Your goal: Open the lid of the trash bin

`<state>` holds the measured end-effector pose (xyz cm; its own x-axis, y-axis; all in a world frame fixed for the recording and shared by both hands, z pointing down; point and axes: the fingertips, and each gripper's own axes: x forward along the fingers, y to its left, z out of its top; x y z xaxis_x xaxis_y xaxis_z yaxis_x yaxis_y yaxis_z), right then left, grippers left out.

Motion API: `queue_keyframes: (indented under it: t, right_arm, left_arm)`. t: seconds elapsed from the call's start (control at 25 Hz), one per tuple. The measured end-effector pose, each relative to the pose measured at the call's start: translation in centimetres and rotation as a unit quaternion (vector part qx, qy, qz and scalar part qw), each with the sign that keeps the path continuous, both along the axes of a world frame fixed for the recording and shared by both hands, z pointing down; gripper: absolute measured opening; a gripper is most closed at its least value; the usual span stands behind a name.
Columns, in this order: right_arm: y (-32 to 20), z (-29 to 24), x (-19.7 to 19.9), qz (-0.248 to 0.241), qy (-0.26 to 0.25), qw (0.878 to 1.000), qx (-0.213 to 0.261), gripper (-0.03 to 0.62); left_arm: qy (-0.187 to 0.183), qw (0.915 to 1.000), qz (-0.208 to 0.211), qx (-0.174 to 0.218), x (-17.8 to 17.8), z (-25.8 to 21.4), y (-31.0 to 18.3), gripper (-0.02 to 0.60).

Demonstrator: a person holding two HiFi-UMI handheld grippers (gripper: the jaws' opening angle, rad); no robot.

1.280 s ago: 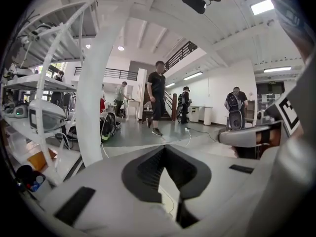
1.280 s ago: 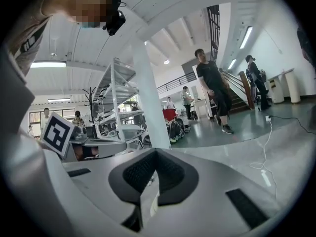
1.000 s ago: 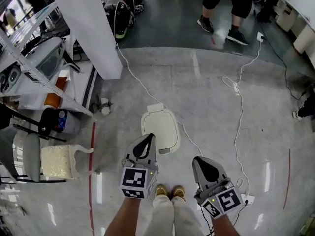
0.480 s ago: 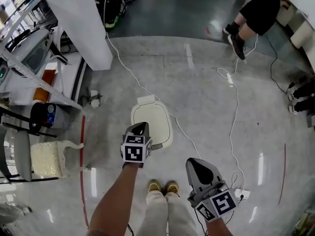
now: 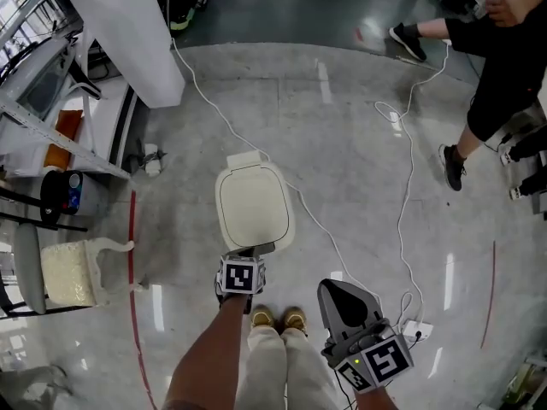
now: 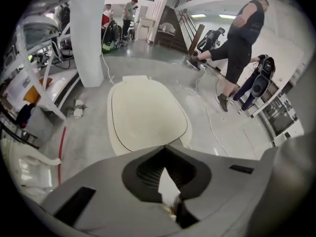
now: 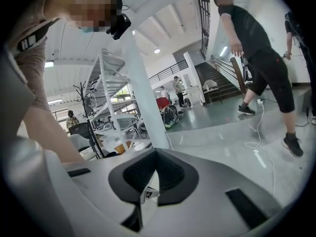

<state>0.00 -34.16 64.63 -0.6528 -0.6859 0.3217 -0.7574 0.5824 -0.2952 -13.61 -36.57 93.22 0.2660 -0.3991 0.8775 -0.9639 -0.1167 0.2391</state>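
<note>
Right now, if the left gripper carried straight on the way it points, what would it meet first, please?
Most likely the closed lid of the cream plastic trash bin, directly ahead of the left gripper; the gap is hard to judge.

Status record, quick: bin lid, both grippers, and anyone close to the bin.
lid: cream plastic trash bin lid, closed flat
left gripper: jaws together, nothing between them, tips at the bin's near edge; contact cannot be told
right gripper: jaws together, empty, beside the operator's right leg, aimed away from the bin
bystander: person in black shorts, far right, apart from the bin
</note>
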Motion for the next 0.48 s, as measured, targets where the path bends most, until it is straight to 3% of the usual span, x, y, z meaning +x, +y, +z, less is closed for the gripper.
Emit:
queue_keyframes:
  t: [0.32,0.48]
  right_arm:
    - [0.8,1.9,0.5,0.003,0.007,1.000,-0.014,0.034]
    - [1.4,2.9,0.5,0.001,0.008,1.000,-0.021,0.034]
  left_arm:
    - [-0.002,0.9996,0.013,-0.026,0.7,2.7,1.7,-0.011]
    - [-0.005,0.9997,0.015,-0.017,0.8,3.5,1.4,-0.011]
